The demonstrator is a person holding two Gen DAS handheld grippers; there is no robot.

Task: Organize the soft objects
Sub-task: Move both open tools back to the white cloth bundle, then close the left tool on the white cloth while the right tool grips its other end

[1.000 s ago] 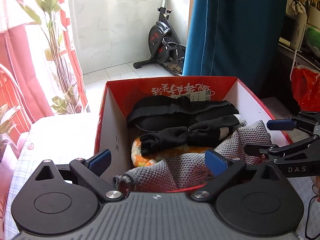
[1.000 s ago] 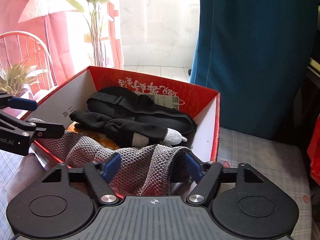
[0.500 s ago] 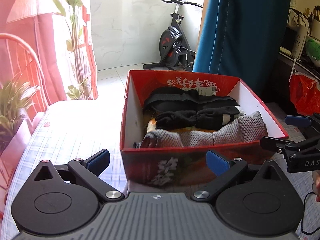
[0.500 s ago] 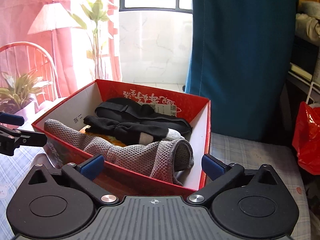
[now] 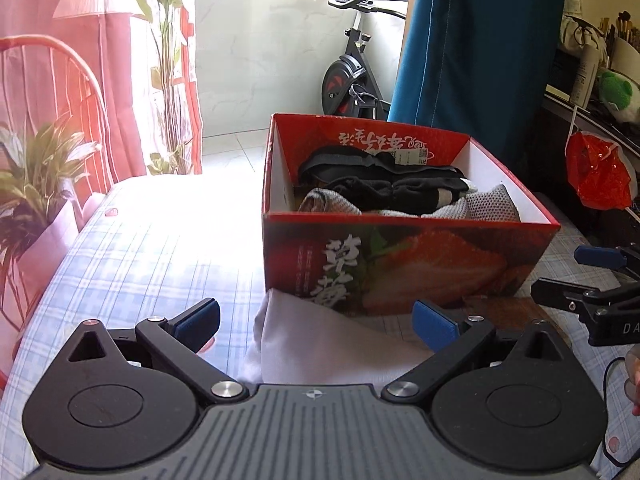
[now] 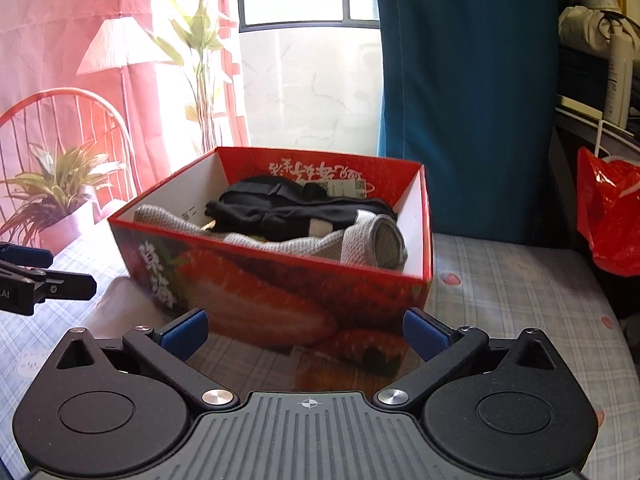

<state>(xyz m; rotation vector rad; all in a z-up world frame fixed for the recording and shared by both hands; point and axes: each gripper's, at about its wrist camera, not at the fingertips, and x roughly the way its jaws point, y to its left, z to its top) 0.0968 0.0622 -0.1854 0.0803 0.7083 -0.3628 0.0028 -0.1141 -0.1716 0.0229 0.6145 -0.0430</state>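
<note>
Left wrist view: the left gripper (image 5: pixel 316 322) has its jaws spread wide and empty. Right of centre, the red strawberry carton (image 5: pixel 408 268) stands on the checked surface (image 5: pixel 152 256), holding a grey knit cloth (image 5: pixel 480 206) under black gloves (image 5: pixel 400 192). A white cloth (image 5: pixel 320 344), possibly a shirt, lies at the carton's foot: limp and light, best pinched at a raised fold.

Right wrist view: the right gripper (image 6: pixel 306 334) has just opened fully, nothing between its jaws, with the carton at centre.
</note>
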